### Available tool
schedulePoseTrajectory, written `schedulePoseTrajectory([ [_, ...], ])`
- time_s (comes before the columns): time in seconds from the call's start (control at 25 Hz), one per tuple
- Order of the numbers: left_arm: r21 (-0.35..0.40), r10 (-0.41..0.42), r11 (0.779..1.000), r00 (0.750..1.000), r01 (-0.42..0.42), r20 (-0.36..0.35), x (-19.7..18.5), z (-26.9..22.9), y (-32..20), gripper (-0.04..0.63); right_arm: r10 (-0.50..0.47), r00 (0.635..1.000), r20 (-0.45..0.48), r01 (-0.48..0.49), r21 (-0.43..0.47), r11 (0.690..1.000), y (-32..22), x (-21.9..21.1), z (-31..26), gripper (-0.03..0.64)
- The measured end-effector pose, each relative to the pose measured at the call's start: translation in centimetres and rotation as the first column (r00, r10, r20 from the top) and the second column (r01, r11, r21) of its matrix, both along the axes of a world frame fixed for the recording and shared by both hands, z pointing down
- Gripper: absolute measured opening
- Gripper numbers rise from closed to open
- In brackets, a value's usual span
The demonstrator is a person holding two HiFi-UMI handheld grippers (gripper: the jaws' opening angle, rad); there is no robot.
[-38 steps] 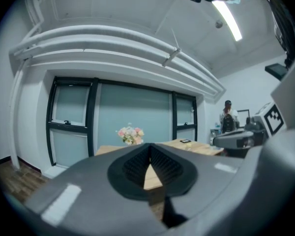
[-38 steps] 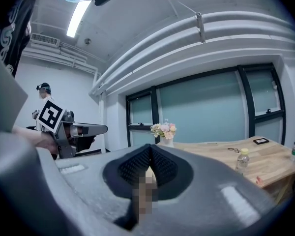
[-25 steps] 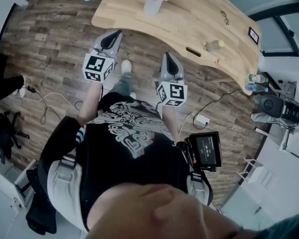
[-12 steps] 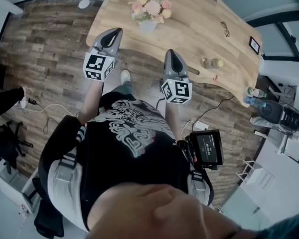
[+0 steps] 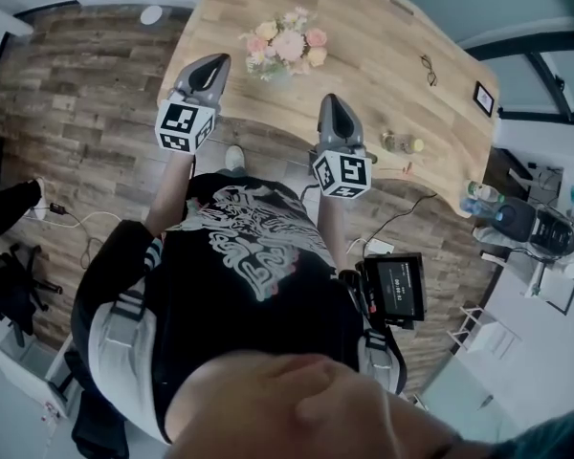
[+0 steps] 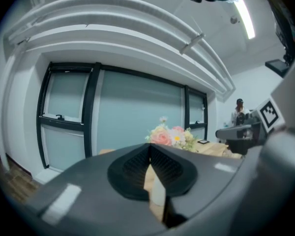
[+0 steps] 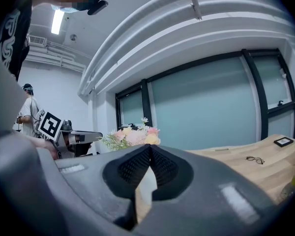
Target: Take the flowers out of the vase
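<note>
On my head view the left gripper (image 5: 213, 63) is held out over the near left edge of the table (image 5: 364, 36), not touching anything. Its own view shows the jaws pressed together with nothing between them, only pale tabletop showing through the slot below the pads (image 6: 137, 163).

Just to the right and a little beyond it stand the flowers (image 5: 287, 44), a bunch of pink, peach and white blooms with green sprigs, upright on the table near its front edge. The blooms cover the vase from above, and each gripper's body blocks it in that gripper's view, so I cannot make it out. Both gripper views show the bunch ahead, above the jaw tips and well apart from them.

Right of the flowers is the right gripper (image 5: 331, 105), at the table's front edge and level with its partner. Its jaws are also closed tight and empty.

Further right a bottle (image 5: 403, 143) lies on the table near the edge, glasses (image 5: 428, 63) lie farther back, and a small dark frame (image 5: 484, 97) sits at the far right end.
</note>
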State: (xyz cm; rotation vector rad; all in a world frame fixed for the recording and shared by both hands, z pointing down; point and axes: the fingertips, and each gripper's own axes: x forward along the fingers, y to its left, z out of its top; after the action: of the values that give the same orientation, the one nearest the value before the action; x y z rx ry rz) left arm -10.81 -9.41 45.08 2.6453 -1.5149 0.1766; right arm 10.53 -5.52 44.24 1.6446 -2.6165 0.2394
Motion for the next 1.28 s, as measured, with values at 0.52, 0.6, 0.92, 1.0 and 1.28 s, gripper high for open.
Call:
schedulePoseTrajectory([
  [0.52,0.069,0.02,0.997,1.0,-0.021,0.013,0.6,-0.2,-3.5,-0.011,-0.009,1.0,-0.02,0.01,0.028,1.0,-3.1,1.8,0.4,-0.002],
  [0.6,0.068,0.024,0.997,0.999,-0.025,0.026,0.3,0.2,-3.9,-0.011,-0.009,1.0,-0.016,0.01,0.015,1.0,-3.7,2.4,0.8,-0.002],
  [0.92,0.089,0.052,0.995,0.998,-0.054,0.028,-0.3,0.6,-5.3,-0.011,-0.058,0.998,-0.014,0.058,-0.002,0.998,-5.8,1.3,2.2,0.0],
  [1.0,0.073,0.074,0.994,0.997,-0.076,0.026,-0.2,1.7,-5.4,-0.011,-0.059,0.998,-0.018,0.059,-0.008,0.998,-6.2,1.1,2.9,0.0],
  [1.28,0.021,0.15,0.988,0.976,-0.156,0.16,-0.7,4.3,-5.6,-0.011,-0.093,0.995,-0.028,0.092,-0.052,0.994,-6.8,-0.1,4.7,0.084],
])
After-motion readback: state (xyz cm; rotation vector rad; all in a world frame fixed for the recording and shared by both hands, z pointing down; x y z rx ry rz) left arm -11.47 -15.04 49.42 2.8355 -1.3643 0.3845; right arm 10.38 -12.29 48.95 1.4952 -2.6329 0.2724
